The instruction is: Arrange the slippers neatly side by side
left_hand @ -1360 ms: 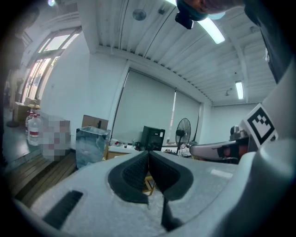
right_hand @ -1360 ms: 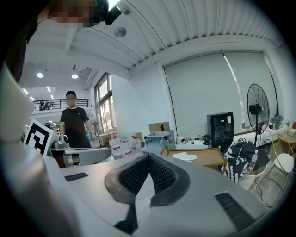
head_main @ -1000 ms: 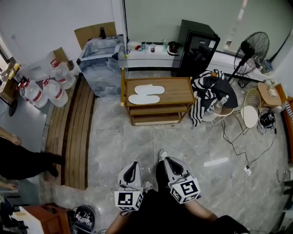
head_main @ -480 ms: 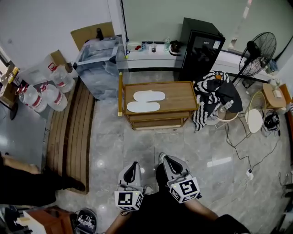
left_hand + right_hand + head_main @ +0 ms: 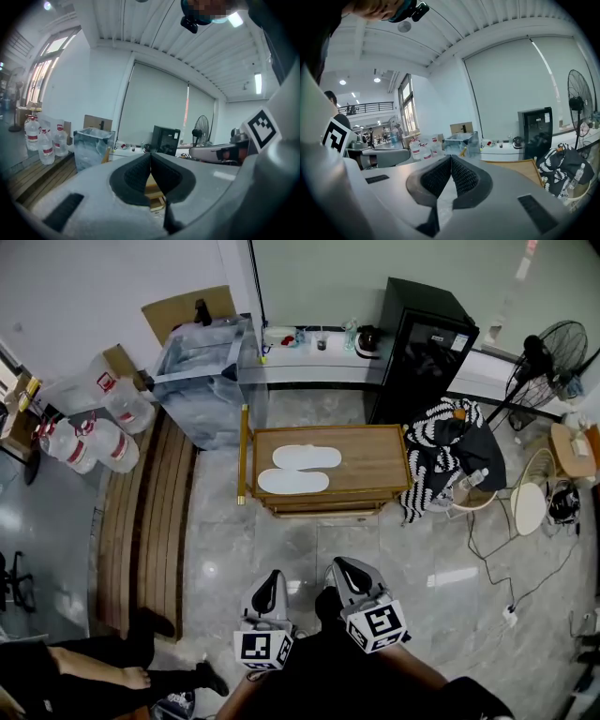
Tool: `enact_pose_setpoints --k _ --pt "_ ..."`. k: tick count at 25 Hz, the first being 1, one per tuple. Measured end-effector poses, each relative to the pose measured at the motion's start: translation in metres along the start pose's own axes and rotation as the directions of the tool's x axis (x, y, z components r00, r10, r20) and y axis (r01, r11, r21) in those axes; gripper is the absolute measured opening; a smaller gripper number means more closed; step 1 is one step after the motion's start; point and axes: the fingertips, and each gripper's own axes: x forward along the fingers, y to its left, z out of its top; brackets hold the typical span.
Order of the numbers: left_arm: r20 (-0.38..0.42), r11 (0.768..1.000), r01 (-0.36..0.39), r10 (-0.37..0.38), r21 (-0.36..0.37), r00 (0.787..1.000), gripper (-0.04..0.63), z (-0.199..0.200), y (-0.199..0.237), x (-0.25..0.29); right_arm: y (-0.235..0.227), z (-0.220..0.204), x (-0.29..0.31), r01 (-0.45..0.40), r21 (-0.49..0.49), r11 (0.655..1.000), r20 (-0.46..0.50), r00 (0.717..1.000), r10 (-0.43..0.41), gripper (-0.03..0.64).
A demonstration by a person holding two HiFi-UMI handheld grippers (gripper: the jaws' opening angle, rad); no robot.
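Two white slippers lie side by side on a low wooden table (image 5: 375,460): the far slipper (image 5: 307,457) and the near slipper (image 5: 292,481), both lengthwise left to right. My left gripper (image 5: 272,577) and right gripper (image 5: 339,565) hang low over the marble floor, well short of the table, side by side and pointing toward it. Both have their jaws closed together with nothing between them; the black ribbed pads (image 5: 140,171) meet in the left gripper view, and the pads (image 5: 458,176) meet in the right gripper view. The wooden table (image 5: 520,166) shows beyond the right jaws.
A clear plastic bin (image 5: 204,376) and water bottles (image 5: 94,432) stand left of the table. A black cabinet (image 5: 424,348), a striped cloth over a chair (image 5: 450,456), a fan (image 5: 553,352) and floor cables (image 5: 487,559) are to the right. Another person's legs (image 5: 112,671) lie at bottom left.
The table with the slippers has come closer and lower in the head view as I walked toward it. The other person's legs shifted to the bottom left. Both grippers stayed shut.
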Motion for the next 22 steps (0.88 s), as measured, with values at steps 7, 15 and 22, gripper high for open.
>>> enact_pose_setpoints --k 7,15,22 --pt "-0.001 0.997 -0.076 0.076 -0.030 0.997 0.017 0.020 0.006 0.066 -0.052 0.021 0.051 -0.076 -0.016 0.997 -0.025 0.997 0.075 0.012" --pt "-0.017 0.993 -0.113 0.113 -0.034 0.993 0.017 0.026 0.005 0.116 -0.105 0.027 0.090 -0.106 -0.022 0.994 -0.065 0.992 0.104 0.012" --pt "-0.013 0.989 -0.139 0.139 -0.045 0.990 0.017 0.034 0.011 0.142 -0.122 0.030 0.115 -0.133 -0.031 0.991 -0.086 0.988 0.130 0.012"
